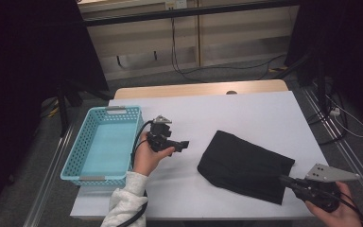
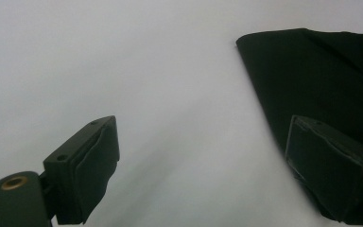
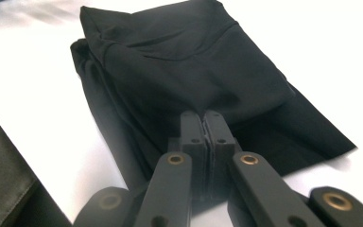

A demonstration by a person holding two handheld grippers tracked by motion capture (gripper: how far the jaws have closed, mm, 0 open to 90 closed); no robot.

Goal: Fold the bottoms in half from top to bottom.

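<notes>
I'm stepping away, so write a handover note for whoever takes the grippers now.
Left gripper: open, holds nothing, over the white table between the basket and the cloth.
Right gripper: jaws shut at the cloth's near right edge; whether fabric is pinched cannot be told.
Cloth: folded, lying flat on the table.
Basket: blue, nothing in it.
Done: the fold, it seems.
Left: probably moving the cloth into the basket.

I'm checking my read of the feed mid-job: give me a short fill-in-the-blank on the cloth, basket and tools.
1. The folded cloth is ____ in colour.
2. The blue basket stands at the table's ____ side in the high view.
3. The left tool has its jaws ____.
4. The right tool has its jaws ____, at the cloth's edge.

Missing words: black; left; open; shut
</notes>
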